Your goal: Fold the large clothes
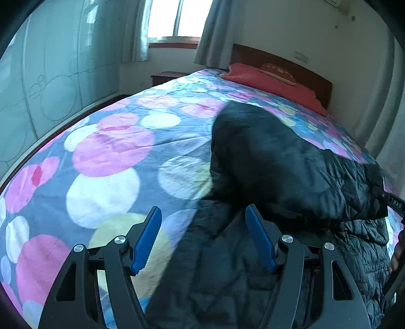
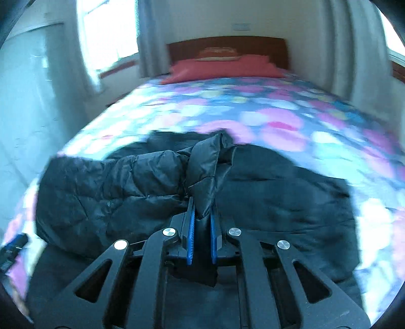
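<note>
A large black quilted jacket lies on a bed with a dotted pink, white and blue cover. My left gripper is open and empty, just above the jacket's near left edge. In the right wrist view the jacket spreads across the near part of the bed. My right gripper is shut on a fold of the jacket's black fabric, which stands up between the blue pads. The right gripper also shows at the far right of the left wrist view.
A red pillow and a wooden headboard are at the far end of the bed. A pale wardrobe stands along the left side. A window with curtains is behind. A nightstand sits by the bed.
</note>
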`<state>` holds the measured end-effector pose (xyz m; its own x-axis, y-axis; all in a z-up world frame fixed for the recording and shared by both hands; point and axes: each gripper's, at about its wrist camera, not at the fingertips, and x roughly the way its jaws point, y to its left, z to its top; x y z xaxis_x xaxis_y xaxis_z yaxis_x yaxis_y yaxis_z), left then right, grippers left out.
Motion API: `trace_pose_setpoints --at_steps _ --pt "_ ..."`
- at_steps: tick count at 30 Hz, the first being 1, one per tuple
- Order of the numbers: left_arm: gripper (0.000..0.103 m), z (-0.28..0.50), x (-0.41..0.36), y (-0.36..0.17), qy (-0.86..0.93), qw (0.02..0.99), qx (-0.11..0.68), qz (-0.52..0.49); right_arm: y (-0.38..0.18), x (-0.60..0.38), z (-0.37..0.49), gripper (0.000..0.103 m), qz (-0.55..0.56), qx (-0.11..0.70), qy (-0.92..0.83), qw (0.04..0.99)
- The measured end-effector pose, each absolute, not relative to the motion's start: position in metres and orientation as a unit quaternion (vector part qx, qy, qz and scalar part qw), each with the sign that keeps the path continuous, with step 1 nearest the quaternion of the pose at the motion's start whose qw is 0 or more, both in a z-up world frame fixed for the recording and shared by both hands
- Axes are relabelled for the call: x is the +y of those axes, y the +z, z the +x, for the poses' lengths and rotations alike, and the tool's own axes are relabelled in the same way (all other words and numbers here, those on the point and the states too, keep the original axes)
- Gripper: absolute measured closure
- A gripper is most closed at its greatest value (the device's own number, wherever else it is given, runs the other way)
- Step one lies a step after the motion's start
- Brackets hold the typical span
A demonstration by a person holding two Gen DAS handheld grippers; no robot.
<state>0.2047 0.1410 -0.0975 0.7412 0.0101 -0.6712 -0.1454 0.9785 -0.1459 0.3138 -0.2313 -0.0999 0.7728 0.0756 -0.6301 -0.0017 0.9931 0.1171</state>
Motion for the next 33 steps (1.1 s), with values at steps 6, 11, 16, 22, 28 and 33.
trace_pose_setpoints --at_steps 6,11,16,22,28,33 --pt "0.035 0.224 0.113 -0.1 0.017 0.929 0.365 -0.064 -0.142 -0.313 0.32 0.093 0.092 0.382 -0.041 0.919" --pt "0.035 0.248 0.095 -0.106 0.004 0.925 0.377 -0.045 -0.162 -0.326 0.324 0.069 0.12 0.406 -0.036 0.905" --pt "0.035 0.274 0.083 -0.105 0.002 0.923 0.382 -0.05 -0.128 -0.319 0.311 0.062 0.121 0.341 -0.082 0.929" --pt "0.035 0.317 0.075 -0.115 0.027 0.92 0.388 -0.05 -0.129 -0.282 0.345 0.06 0.105 0.353 -0.014 0.93" --pt "0.031 0.356 0.075 -0.153 0.051 0.901 0.43 -0.015 -0.177 -0.259 0.392 0.058 0.062 0.412 -0.008 0.909" --pt "0.032 0.352 0.071 -0.148 0.068 0.9 0.431 0.005 -0.168 -0.259 0.392 0.059 0.05 0.418 -0.014 0.907"
